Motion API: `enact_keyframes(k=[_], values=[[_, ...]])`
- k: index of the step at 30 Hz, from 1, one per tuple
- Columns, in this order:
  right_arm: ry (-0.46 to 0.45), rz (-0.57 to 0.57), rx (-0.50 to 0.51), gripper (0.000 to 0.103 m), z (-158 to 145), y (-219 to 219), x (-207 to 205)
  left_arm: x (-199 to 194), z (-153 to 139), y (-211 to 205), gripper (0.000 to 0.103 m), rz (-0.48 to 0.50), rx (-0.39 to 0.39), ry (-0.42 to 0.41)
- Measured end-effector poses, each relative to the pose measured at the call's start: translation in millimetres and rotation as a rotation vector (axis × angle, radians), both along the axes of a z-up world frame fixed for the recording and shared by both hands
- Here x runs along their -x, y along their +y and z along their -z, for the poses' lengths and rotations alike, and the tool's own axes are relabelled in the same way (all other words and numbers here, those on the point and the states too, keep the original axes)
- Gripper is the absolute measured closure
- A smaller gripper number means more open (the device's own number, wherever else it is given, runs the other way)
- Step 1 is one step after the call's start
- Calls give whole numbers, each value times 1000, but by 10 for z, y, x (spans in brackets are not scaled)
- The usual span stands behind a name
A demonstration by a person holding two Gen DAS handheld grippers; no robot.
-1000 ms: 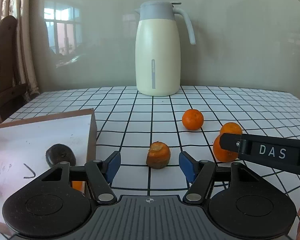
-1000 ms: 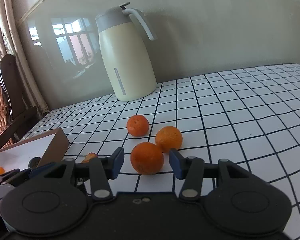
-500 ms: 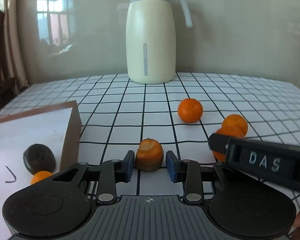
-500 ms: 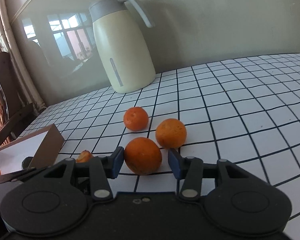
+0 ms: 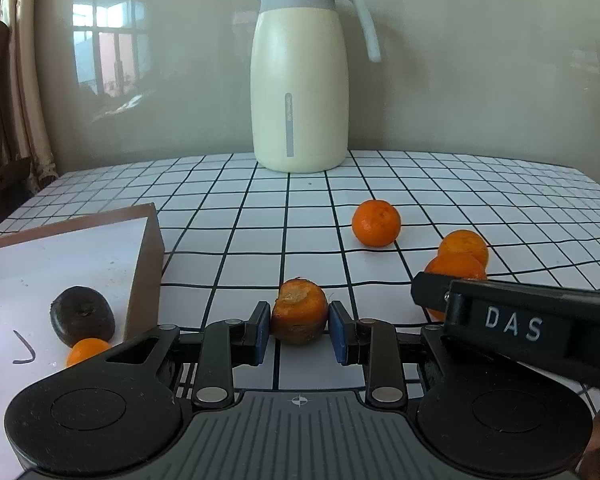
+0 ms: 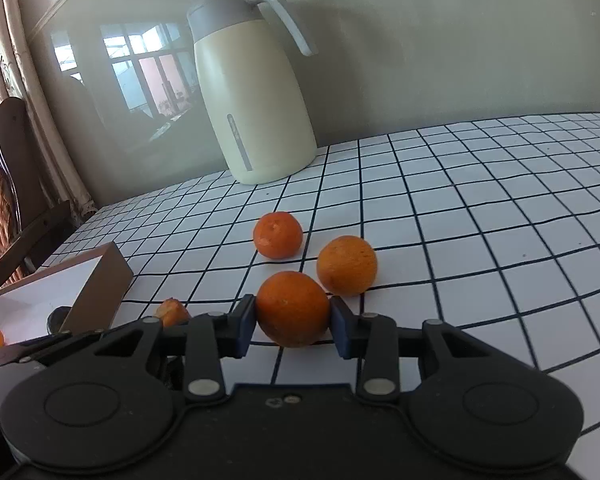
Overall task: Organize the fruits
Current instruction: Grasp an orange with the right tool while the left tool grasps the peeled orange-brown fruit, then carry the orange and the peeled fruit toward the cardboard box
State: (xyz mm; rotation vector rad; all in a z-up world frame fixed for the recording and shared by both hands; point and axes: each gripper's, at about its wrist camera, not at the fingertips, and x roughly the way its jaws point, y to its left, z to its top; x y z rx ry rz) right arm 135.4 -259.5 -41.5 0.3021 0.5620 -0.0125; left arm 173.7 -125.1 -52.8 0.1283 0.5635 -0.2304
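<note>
While your left gripper (image 5: 299, 330) clamps the damaged orange (image 5: 299, 310) on the tabletop (image 5: 480, 184) beside the box (image 5: 146, 264), your right gripper (image 6: 293, 326) pinches a sound orange (image 6: 293, 307); squeezing harder could burst the soft one.

Three whole round oranges (image 6: 278, 235) (image 6: 347, 265) (image 6: 292, 308), one damaged brownish orange (image 5: 299, 311), one dark shrivelled fruit (image 5: 82, 315), one tiny orange fruit (image 5: 87, 351), one brown-walled white box (image 5: 145, 272), one cream jug (image 5: 299, 96).

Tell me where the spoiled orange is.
Left wrist view, centre: the spoiled orange sits on the checked table between the left claw pads, right of the box.
</note>
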Motion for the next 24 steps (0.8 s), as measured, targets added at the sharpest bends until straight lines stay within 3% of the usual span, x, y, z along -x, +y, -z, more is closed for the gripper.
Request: enact_keyframes(k=[24], values=[[-4, -113, 126, 73, -191, 117, 581, 642, -241, 278, 71, 78, 18, -36]])
